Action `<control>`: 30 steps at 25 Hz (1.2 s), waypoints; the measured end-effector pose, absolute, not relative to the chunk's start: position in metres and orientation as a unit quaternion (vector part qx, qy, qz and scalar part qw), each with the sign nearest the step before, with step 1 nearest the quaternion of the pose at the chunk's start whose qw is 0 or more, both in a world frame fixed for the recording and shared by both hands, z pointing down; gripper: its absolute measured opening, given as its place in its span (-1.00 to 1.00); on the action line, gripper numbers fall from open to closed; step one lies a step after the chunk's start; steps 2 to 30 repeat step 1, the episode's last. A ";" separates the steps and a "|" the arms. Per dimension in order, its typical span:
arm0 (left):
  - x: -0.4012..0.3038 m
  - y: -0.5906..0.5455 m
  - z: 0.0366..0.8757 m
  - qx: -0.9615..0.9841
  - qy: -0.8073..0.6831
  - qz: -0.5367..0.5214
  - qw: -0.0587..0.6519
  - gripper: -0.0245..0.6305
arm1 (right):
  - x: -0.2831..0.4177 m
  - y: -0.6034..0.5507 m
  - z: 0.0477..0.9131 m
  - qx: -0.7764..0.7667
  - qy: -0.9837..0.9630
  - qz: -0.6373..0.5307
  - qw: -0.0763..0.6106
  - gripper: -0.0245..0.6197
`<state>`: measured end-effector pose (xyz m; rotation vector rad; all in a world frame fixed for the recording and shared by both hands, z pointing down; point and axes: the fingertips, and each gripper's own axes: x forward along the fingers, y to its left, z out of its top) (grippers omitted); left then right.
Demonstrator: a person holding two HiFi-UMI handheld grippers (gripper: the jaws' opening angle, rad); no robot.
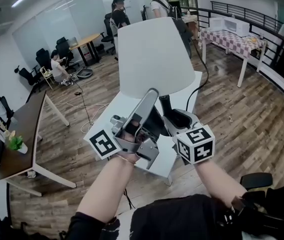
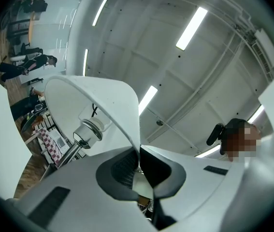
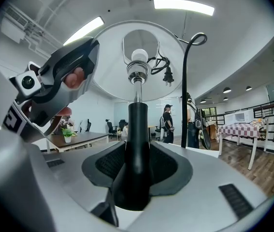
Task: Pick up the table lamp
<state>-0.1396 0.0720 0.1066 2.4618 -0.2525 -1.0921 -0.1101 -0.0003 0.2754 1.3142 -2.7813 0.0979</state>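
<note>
Head view: left gripper (image 1: pixel 153 93) fingers pinch lampshade (image 1: pixel 154 54) rim; right gripper (image 3: pixel 137 164) fingers clamp lamp stem (image 3: pixel 137 124).

The white desk (image 1: pixel 120 108) in front of me stands mid-frame on the wood floor (image 1: pixel 242 119). A black cord (image 1: pixel 196 91) crosses its upper right corner, seemingly resting on it.

Open-plan office. Wood-plank floor (image 1: pixel 242 119), glass partitions (image 1: pixel 76 14) rear left, white ceiling with long strip lights (image 2: pixel 192 28). Centre: white table (image 1: pixel 124 106). Left: dark-topped desk (image 1: pixel 24 129) on white legs, small potted plant (image 1: pixel 15 143) on it. Rear left: black office chairs (image 1: pixel 44 59), wooden desk (image 1: pixel 85 40), one person sitting low (image 1: pixel 59 70), two people standing (image 1: pixel 119 15). Rear right: table with checked cloth (image 1: pixel 232 40), white boxy appliance (image 1: pixel 229 25) on it, black railing (image 1: pixel 252 15) behind. Loose white cable (image 1: pixel 81 106) on floor.
</note>
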 end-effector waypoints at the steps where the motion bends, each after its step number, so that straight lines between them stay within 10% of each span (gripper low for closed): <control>1: -0.140 0.073 0.105 0.888 -0.091 -0.395 0.216 -0.86 | -0.111 0.000 0.274 0.426 -0.904 0.031 0.033 -0.40; 30: -0.140 0.073 0.105 0.888 -0.091 -0.395 0.216 -0.86 | -0.111 0.000 0.274 0.426 -0.904 0.031 0.033 -0.40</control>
